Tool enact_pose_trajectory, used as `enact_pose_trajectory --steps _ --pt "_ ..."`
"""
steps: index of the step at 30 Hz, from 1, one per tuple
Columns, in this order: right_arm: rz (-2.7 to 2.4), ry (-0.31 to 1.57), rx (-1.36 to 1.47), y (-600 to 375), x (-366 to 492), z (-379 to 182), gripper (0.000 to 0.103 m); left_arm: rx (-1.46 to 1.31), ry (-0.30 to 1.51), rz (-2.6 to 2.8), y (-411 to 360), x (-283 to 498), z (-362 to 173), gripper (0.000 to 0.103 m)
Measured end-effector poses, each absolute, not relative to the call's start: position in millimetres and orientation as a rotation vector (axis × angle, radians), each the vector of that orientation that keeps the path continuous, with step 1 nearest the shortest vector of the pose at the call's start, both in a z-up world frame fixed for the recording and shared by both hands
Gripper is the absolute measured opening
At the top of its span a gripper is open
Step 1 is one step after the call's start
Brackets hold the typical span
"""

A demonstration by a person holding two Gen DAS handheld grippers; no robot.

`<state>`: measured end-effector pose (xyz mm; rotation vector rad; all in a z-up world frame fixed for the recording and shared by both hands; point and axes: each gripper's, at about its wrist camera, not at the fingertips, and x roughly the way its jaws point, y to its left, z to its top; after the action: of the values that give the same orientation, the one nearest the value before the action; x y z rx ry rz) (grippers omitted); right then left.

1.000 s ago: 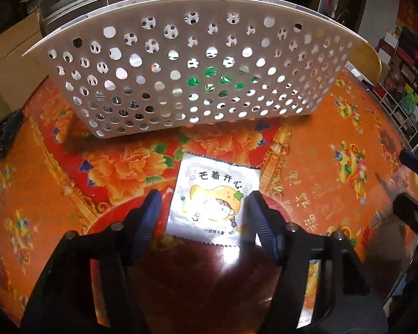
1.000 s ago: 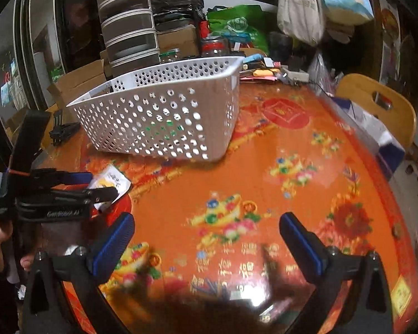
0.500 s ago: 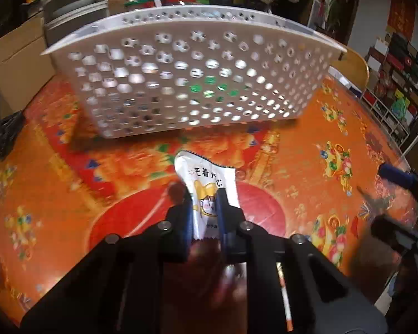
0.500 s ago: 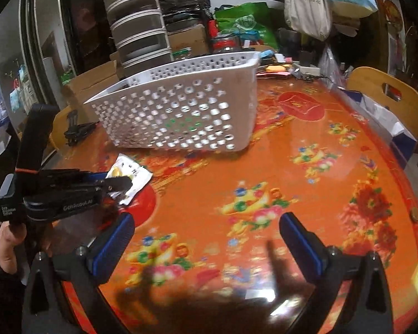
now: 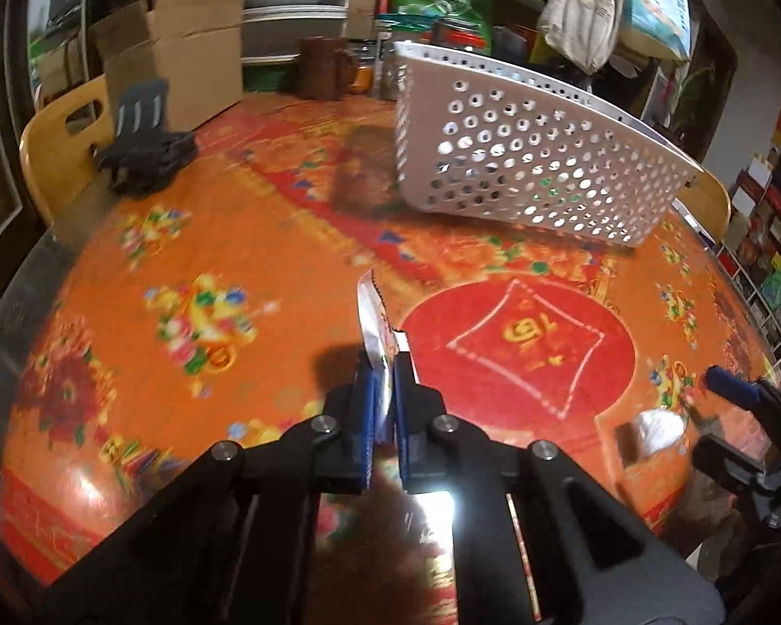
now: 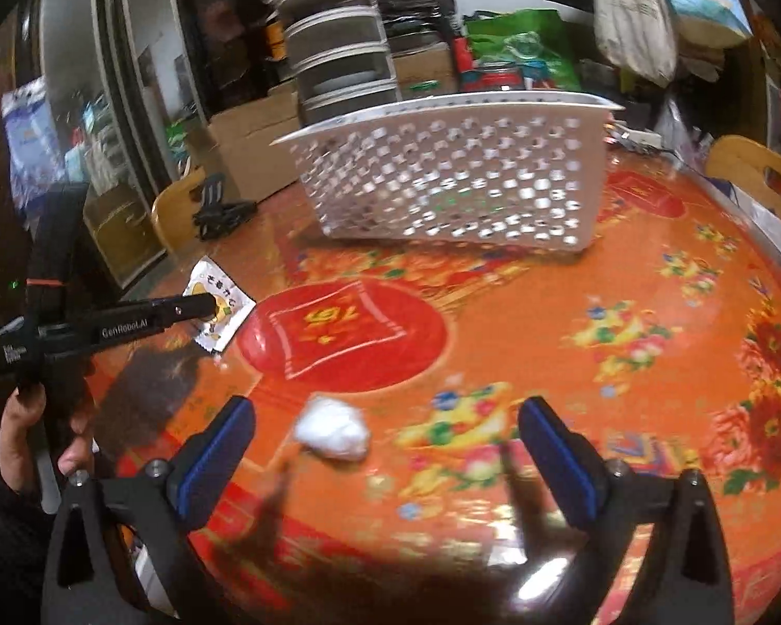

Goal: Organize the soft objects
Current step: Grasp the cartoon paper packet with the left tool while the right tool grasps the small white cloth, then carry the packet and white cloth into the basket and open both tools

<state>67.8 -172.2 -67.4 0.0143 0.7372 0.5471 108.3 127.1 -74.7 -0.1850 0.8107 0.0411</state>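
Note:
My left gripper (image 5: 384,364) is shut on a white snack packet (image 5: 374,320) with a yellow cartoon print, held edge-on above the table. The right wrist view shows the same packet (image 6: 218,307) pinched at the left gripper's tip (image 6: 211,306), lifted off the cloth. My right gripper (image 6: 385,422) is open and empty, low over the table. A crumpled white soft wad (image 6: 333,429) lies on the cloth between its fingers, nearer the left one; it also shows in the left wrist view (image 5: 656,429). The white perforated basket (image 5: 526,151) (image 6: 458,177) stands at the far side.
The round table (image 6: 651,312) has an orange and red flowered cloth. A black clip-like object (image 5: 146,156) lies at its far left edge. Yellow chairs (image 5: 57,140) (image 6: 755,166), cardboard boxes (image 5: 177,57), a brown mug (image 5: 323,67) and stacked drawers (image 6: 338,47) ring the table.
My left gripper closed on the packet, lifted it off the table and swung left. My right gripper moved down toward the white wad, which now lies between its fingers.

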Motion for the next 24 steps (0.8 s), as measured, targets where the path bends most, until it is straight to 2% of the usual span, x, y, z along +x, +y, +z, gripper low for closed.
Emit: enact_pose_trajectory --steps 2,3,5,8,12,24 --pt "0.571 0.751 -0.006 -159 66 -71 0.077 -0.196 0.808 0.039 131 103 -77 0.006" --pt "0.582 0.758 -0.012 -155 66 -72 0.074 -0.200 0.805 0.038 132 100 -78 0.006" --pt "0.598 0.769 -0.033 -146 64 -75 0.057 -0.203 0.802 0.035 130 101 -79 0.006" --pt "0.609 0.785 -0.060 -139 62 -79 0.040 -0.205 0.797 0.030 128 97 -78 0.006" --pt "0.601 0.790 -0.091 -138 61 -82 0.030 -0.212 0.790 0.017 123 98 -77 0.006" --pt "0.534 0.706 -0.054 -180 70 -51 0.029 -0.178 0.710 -0.032 96 92 -44 0.006"
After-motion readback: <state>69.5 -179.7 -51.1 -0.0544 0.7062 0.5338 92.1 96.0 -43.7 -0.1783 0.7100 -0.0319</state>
